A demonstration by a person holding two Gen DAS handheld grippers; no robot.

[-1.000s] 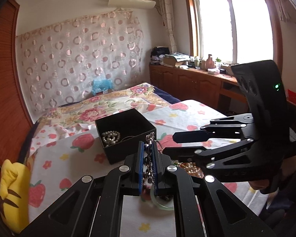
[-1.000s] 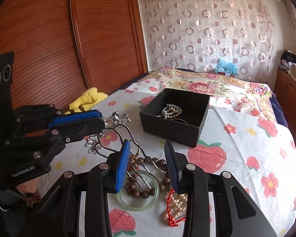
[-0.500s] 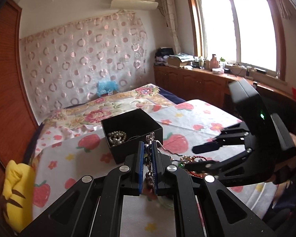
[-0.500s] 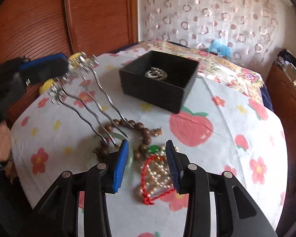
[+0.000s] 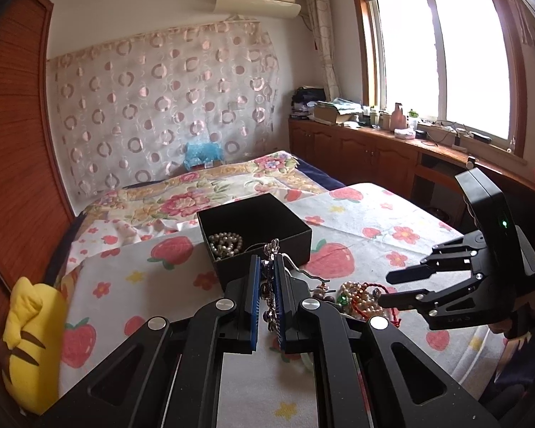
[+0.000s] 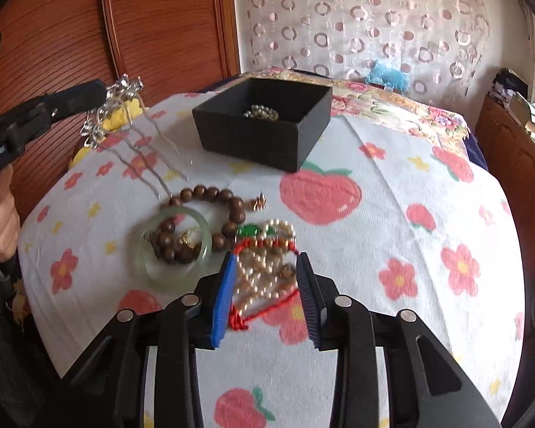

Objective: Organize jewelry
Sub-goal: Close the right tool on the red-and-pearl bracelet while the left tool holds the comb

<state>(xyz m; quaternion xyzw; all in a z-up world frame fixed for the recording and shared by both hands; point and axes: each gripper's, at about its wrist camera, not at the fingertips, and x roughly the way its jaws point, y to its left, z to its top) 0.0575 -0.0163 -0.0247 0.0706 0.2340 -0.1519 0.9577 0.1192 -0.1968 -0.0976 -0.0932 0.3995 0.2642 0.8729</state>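
The right gripper (image 6: 267, 281) was held open, its jaws set on either side of the pearl strand (image 6: 264, 267) with the red cord (image 6: 267, 306) lying on the cloth (image 6: 392, 185); nothing was gripped. Whether the pads touched the pearls could not be told. The landmark used below is the black box (image 6: 264, 135).

Just left of the pearl strand, on the near side of the box, a pale green bangle (image 6: 173, 246) was laid flat, with part of a brown bead bracelet (image 6: 210, 214) resting inside its ring. A green stone (image 6: 249, 230) was seen at the far end of the pearl strand, and a small gold piece (image 6: 258, 203) was placed just beyond the bracelet, between it and the box.

The left gripper (image 5: 266, 299) was closed on the ornate head of a silver hair comb (image 6: 125, 121). The comb was held above the cloth, to the left of the box and near its front corner, with the wavy prongs pointed down toward the bracelet. The prong tips were blurred; contact with the cloth could not be confirmed.

The box was set open on the cloth, beyond all loose pieces. A coiled pearl bracelet (image 6: 262, 112) was contained in it.

A yellow plush (image 5: 32, 339) was located at the left edge of the cloth, well apart from the box.
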